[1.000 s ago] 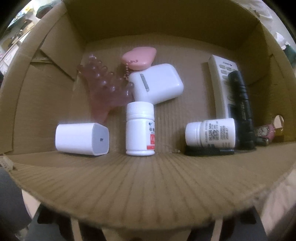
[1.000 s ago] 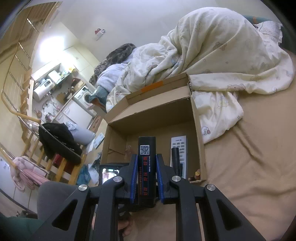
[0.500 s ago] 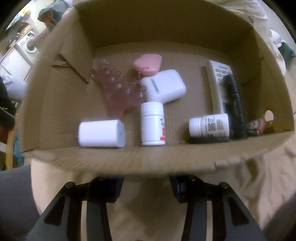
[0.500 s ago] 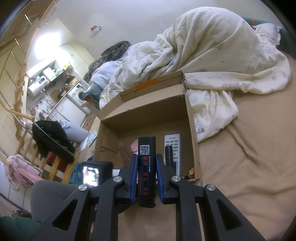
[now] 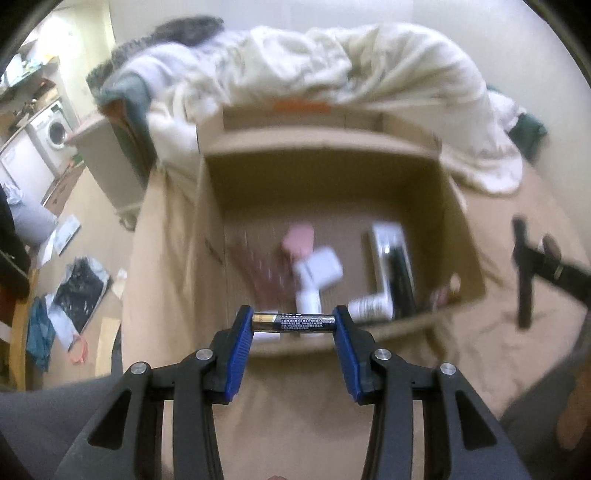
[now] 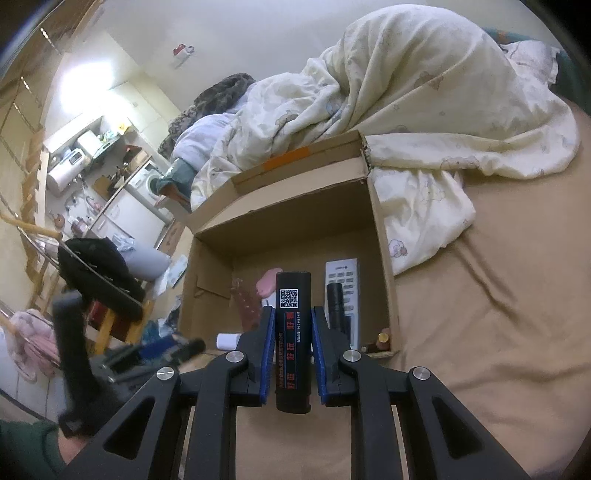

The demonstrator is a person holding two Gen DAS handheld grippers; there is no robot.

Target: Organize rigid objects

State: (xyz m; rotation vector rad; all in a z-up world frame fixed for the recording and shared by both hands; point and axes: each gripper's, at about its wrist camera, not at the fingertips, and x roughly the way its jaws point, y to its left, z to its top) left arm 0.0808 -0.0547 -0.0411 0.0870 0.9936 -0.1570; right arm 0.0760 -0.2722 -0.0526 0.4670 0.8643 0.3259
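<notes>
Tan-sheeted bed [image 6: 498, 314], rumpled cream duvet [image 6: 424, 103] heaped at its far side, pale wall [image 6: 258, 33], white washing machine [image 6: 146, 182], dark clothes draped on wooden chair [image 6: 99, 273], littered floor [image 5: 85, 221]

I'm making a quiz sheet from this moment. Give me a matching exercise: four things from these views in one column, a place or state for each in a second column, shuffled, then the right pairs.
Things:
1. battery
2. black stick with QR code
3. remote control
4. quilt

Places or states:
A. lies in the cardboard box, along its right wall
B. held crosswise in the left gripper
C. bunched on the bed behind the box
D. held lengthwise in the right gripper

Pairs: 1-B, 2-D, 3-A, 4-C
</notes>
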